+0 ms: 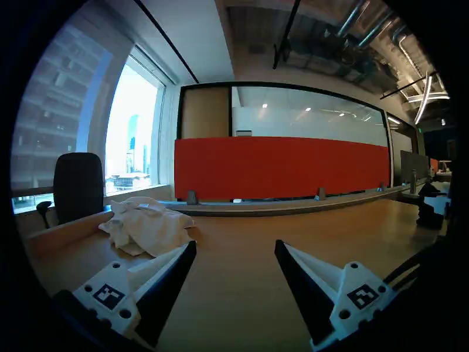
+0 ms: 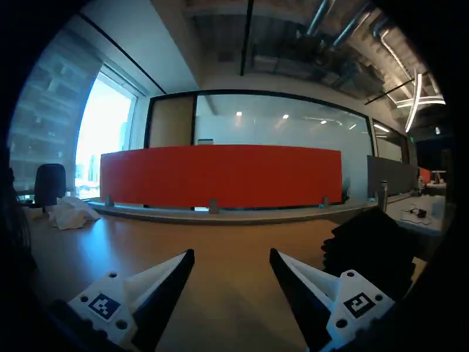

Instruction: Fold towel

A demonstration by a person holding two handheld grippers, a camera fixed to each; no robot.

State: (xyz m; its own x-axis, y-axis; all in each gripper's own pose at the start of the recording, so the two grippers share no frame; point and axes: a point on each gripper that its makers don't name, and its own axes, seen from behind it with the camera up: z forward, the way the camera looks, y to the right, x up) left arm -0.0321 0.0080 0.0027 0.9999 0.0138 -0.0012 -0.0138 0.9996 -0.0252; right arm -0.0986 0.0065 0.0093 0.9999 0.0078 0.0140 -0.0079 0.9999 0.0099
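While the left gripper [image 1: 235,242] is hovering low over a long wooden desk [image 1: 328,226], its two white fingers are standing spread wide apart, with bare wood showing in the gap between them. In the left gripper view, a crumpled white towel [image 1: 146,223] is lying in a loose heap on the desk, ahead and to the left, just beyond the tip of the left-hand finger and not touching it. The towel is sitting unfolded, bunched into soft ridges. Behind it, a black office chair [image 1: 78,185] is standing beside a bright window [image 1: 132,141]. A red divider panel [image 1: 281,167] is running along the far edge of the desk, with a glass wall rising behind it. A monitor [image 1: 413,164] is standing at the far right.

In the right gripper view, the right gripper [image 2: 231,251] is also hanging over the desk [image 2: 176,234] with its fingers parted wide and gripping nothing. Here the towel [image 2: 70,212] is appearing small and far off to the left, well apart from the fingers, near the chair [image 2: 48,183] and the window [image 2: 102,135]. The red panel [image 2: 220,176] is stretching across the middle. A black ridged object [image 2: 372,246] is sitting on the desk just beyond the right-hand finger; what it is cannot be told.
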